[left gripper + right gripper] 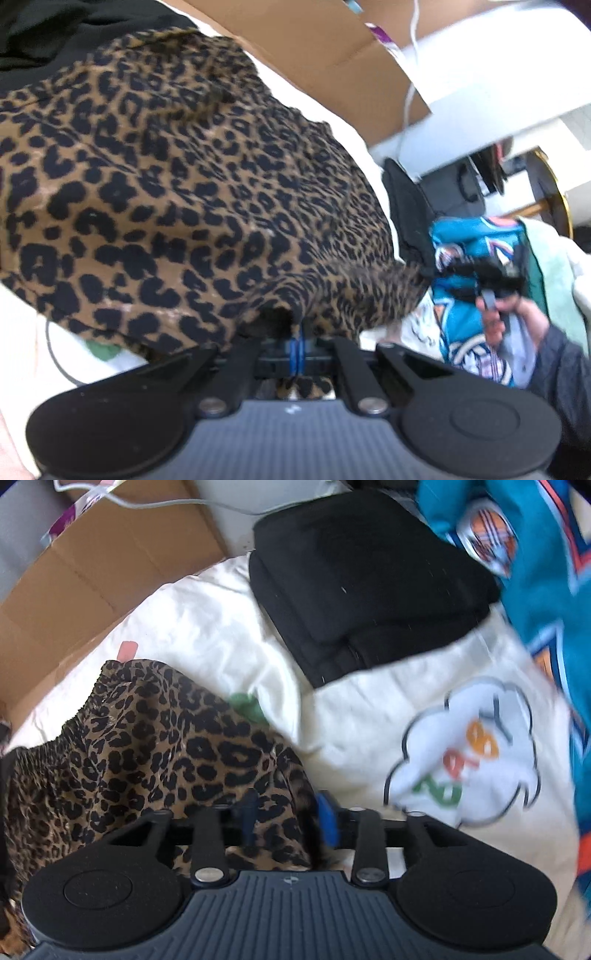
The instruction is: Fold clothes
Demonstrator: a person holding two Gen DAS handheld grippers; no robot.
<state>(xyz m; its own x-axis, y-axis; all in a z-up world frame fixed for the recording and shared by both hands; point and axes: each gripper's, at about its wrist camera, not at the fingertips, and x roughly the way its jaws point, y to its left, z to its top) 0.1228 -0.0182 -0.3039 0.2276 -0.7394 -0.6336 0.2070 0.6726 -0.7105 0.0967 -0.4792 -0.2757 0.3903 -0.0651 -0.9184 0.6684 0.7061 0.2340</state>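
Observation:
A leopard-print garment (184,184) hangs spread in front of the left wrist camera, and my left gripper (297,347) is shut on its lower edge. Seen from the right wrist, the same garment (147,757) lies bunched on white bedding (207,627). My right gripper (290,816) stands open, its blue fingers apart, with a fold of the leopard cloth lying loosely between them. From the left wrist, the right gripper (476,275) appears blurred at the garment's right corner, held by a person's hand (517,317).
A folded black garment (362,583) lies on the bedding beyond the leopard cloth. A teal printed jersey (546,590) sits at the right, above a white cloth with a cloud-shaped print (465,753). A cardboard box (92,572) borders the bed on the left.

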